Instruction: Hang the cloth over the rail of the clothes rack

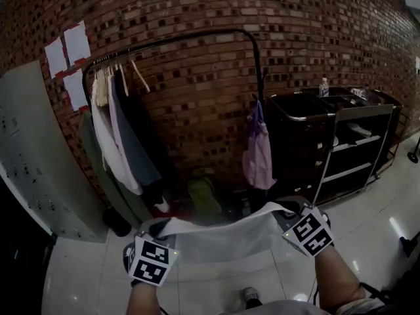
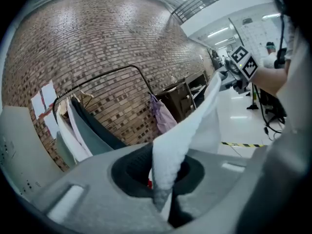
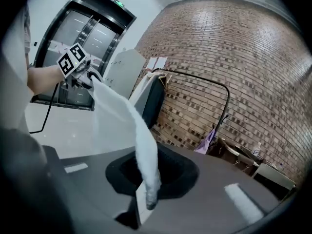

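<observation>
Cloth [image 1: 223, 240] in left gripper [image 1: 156, 230], right gripper [image 1: 289, 210]

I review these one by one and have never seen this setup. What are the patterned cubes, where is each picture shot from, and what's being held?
No robot: a person holds a two-jaw gripper in each hand; the cubes are parts of those grippers. The head view looks down from the person's head at the left gripper and right gripper. The other two pictures come from cameras riding on each gripper, looking along its jaws. Each gripper is shut on one end of a white cloth stretched between them. Ahead stands the clothes rack; garments hang from its rail, and the cloth is not over it yet.
</observation>
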Available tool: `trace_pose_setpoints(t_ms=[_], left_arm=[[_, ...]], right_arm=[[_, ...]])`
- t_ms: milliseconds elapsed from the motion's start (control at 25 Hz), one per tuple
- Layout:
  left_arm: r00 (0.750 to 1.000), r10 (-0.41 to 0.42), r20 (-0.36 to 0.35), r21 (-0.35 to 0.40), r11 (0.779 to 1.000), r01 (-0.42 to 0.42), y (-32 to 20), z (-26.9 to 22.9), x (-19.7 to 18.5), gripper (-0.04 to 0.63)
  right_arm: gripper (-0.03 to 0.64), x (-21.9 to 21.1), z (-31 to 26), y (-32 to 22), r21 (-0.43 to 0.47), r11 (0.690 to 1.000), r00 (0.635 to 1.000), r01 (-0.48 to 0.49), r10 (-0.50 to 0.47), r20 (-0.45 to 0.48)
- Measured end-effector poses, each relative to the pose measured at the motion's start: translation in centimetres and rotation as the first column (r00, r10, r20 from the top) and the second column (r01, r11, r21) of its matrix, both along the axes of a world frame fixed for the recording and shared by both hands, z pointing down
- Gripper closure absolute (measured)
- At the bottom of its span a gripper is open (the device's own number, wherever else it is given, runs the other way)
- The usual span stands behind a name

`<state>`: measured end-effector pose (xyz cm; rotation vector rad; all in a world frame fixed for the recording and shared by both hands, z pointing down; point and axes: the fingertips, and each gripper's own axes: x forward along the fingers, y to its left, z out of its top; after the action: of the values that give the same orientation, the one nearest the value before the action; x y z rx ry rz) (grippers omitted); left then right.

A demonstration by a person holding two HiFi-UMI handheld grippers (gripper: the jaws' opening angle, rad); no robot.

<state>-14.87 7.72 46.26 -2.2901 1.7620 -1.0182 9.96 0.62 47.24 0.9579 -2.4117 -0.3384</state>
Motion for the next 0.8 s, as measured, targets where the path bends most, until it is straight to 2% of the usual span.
trace_pose_setpoints(t_ms=[200,360,520,800], left_arm=[[1.0,-0.03,0.001,0.011,0.999,0.03,-12.8,-1.7,-0.8,0.572],[0.999,-0.043,0.001,0.029,0.999,0.043,-20.4,-3.2,-1.1,0.573],[0.999,-0.046,0.005,0.047,0.998,0.046,-25.2,-4.5,-1.1,0.572],[0.998,-0.045,0.032,0.089,0.995,0.042,-30.5,-7.0,-1.9,0.572]], right_arm=[[0.589,-0.4,-1.6,-12.9,0.012,1.0,1.0,0.009,-0.009,-0.002],[0.589,-0.5,-3.2,-20.8,0.036,0.999,1.0,0.019,-0.018,-0.014],[0.589,-0.6,-4.8,-25.9,0.066,0.998,1.0,0.017,-0.016,-0.006],[0.589,-1.3,-7.7,-31.3,0.132,0.991,1.0,0.023,-0.022,-0.014]])
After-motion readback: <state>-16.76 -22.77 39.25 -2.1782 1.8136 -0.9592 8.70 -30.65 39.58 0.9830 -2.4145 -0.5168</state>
